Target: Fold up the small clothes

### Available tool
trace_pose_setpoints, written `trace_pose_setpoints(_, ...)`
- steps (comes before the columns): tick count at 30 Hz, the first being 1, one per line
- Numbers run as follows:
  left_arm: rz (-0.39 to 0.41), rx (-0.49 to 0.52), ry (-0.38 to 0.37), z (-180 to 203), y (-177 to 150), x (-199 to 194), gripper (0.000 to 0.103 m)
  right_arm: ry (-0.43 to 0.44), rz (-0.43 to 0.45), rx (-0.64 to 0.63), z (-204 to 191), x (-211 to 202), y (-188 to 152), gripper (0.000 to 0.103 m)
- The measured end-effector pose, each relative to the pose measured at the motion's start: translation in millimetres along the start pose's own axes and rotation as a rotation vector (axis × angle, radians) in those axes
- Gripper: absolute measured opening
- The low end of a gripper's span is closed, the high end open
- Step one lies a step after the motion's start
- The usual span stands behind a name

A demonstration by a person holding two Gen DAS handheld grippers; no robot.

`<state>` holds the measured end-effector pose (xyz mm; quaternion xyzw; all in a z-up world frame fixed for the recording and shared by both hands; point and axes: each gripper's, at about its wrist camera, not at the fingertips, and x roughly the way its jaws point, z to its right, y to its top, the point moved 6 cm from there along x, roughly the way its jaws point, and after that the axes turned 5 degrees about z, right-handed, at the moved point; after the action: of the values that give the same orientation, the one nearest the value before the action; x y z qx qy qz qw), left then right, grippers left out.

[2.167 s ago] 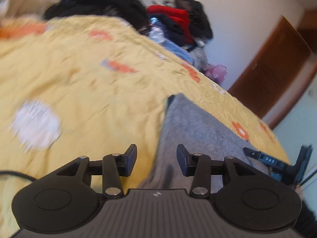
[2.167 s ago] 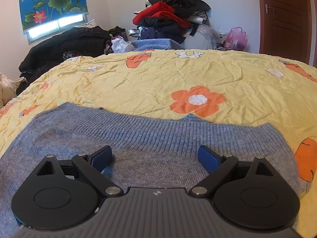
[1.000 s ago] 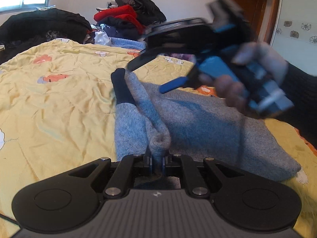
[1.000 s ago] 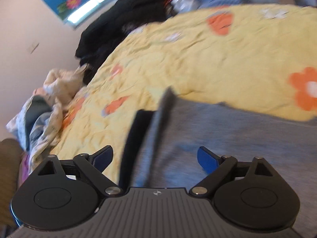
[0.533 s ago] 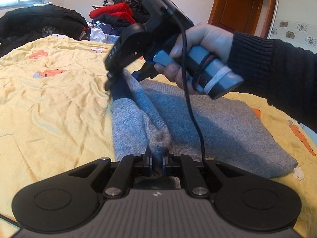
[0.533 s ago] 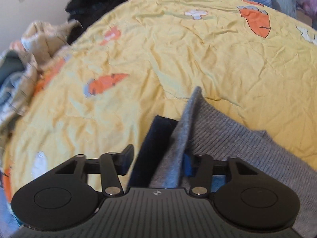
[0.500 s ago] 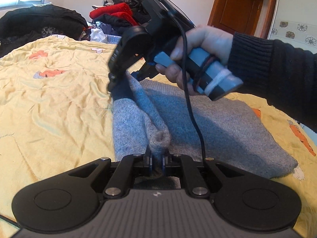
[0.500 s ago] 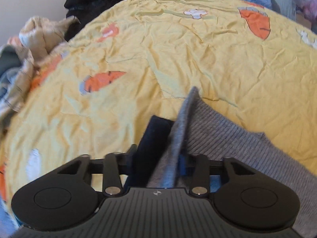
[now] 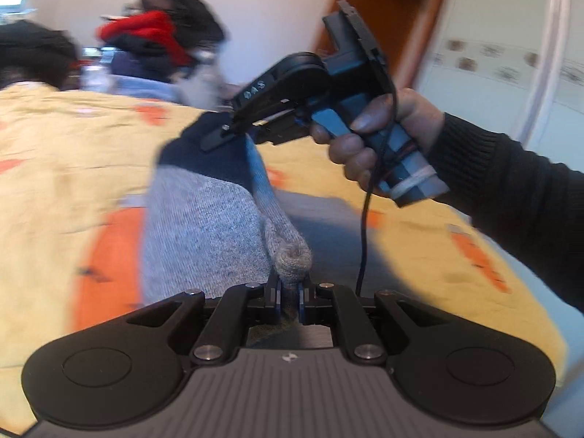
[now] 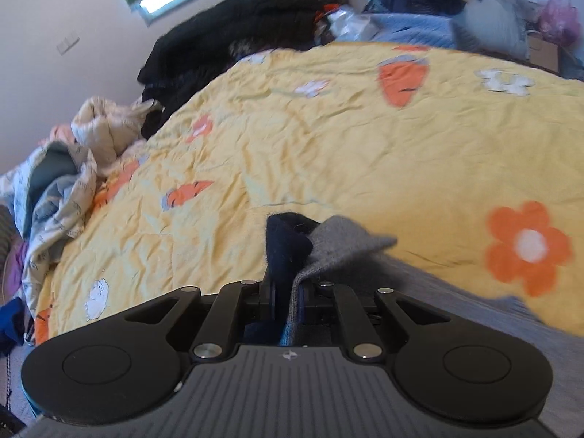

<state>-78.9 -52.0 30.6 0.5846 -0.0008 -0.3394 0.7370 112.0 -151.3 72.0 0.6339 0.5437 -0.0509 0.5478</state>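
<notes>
Where the yellow flowered bedspread [image 9: 65, 168] spreads below both grippers: a grey knit sweater [image 9: 204, 233] is lifted off it, blurred by motion.
Clothes pile [image 9: 157, 47]: red and dark garments heaped against the far wall, left of the wooden door [image 9: 379, 18].
Sweater: pale grey body with a dark navy cuff [image 9: 193, 149] at the raised end; one fold hangs slack between the two grippers.
Left gripper [image 9: 289, 297]: fingers pressed together on a bunched knob of grey knit, just in front of the camera.
Right gripper [image 10: 285, 301]: clamped on the navy cuff and the grey edge beside it; seen from the left wrist view, it sits higher and farther back.
Right hand [image 9: 372, 138]: wrapped around the blue handle, dark sleeve behind it, a black cable hanging down.
</notes>
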Motion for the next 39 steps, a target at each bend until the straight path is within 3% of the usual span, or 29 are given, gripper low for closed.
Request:
trace_pose_setpoints(4,-0.055,0.049,-0.136,55,-9,34,0.008,-0.09,0.028,0.027,57,-53,-15,0.018)
trace_pose_setpoints(7,-0.109,0.091,-0.192,88,-23,61,0.008,-0.143,0.045,0.068,99,-78,-34,0.018)
trace_pose_setpoints(11,-0.19,0.144,-0.205,111,-46,85,0.005,-0.192,0.069,0.152,146,-89,-61,0.018)
trace_pose_setpoints(16,-0.246,0.196,-0.198,117,-71,89,0.006,-0.155,0.126,0.222,169,-93,-85,0.02)
trace_pose_setpoints(17,-0.246,0.202,-0.217,117,-71,86,0.006,-0.162,0.14,0.241,173,-94,-87,0.023)
trace_pose_setpoints(19,-0.223,0.237,-0.259,119,-67,74,0.006,-0.187,0.183,0.306,184,-102,-89,0.056)
trace_pose_setpoints(20,-0.201,0.27,-0.266,120,-67,64,0.007,-0.187,0.222,0.333,189,-111,-89,0.06)
trace_pose_setpoints(22,-0.159,0.344,-0.242,112,-68,44,0.01,-0.161,0.301,0.383,191,-133,-93,0.061)
trace_pose_setpoints(26,-0.091,0.39,-0.092,80,-61,16,0.01,-0.065,0.367,0.413,166,-172,-125,0.061)
trace_pose_setpoints(31,-0.054,0.468,0.077,40,-58,-5,0.011,-0.059,0.271,0.315,118,-180,-179,0.061)
trace_pose_setpoints(38,-0.08,0.559,0.099,30,-64,-8,0.012,-0.108,0.181,0.234,84,-170,-212,0.057)
trace_pose_setpoints(39,-0.079,0.57,0.095,30,-65,-9,0.017,-0.103,0.164,0.223,79,-168,-215,0.054)
